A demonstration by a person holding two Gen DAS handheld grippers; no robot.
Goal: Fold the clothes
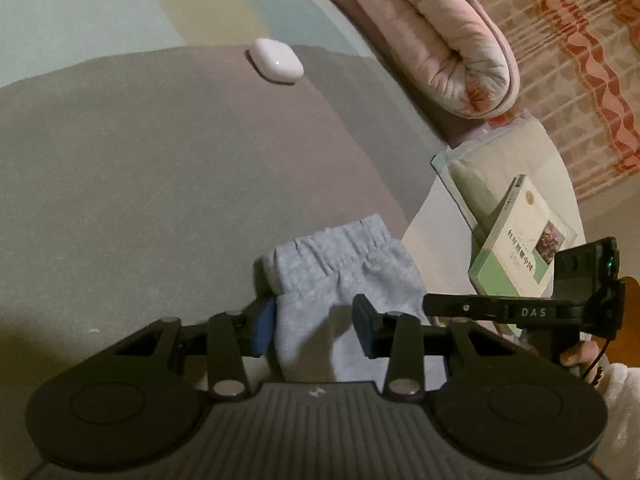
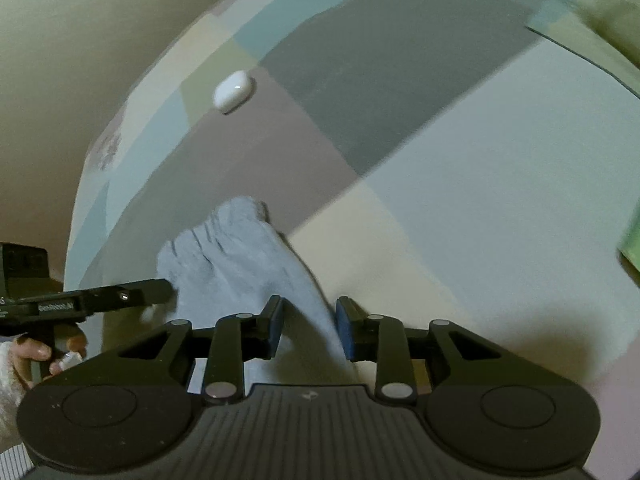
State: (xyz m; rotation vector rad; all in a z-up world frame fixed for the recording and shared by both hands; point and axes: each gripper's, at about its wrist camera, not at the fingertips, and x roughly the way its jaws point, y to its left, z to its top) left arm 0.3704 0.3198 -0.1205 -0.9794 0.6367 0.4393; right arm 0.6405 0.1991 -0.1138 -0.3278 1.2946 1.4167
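Lying on the patchwork bedsheet (image 1: 120,160), the grey garment (image 1: 340,280) passes between both grippers' spread jaws: left gripper (image 1: 314,328) unclamped; right gripper (image 2: 310,328) likewise.

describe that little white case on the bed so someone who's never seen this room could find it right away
Start from the bed sheet with its big pastel colour blocks. Beyond the grey garment, well clear of it and out in the open, lies the small white case. It is the only glossy, rounded, hard thing there; the green book is flat and off beside the pillow.
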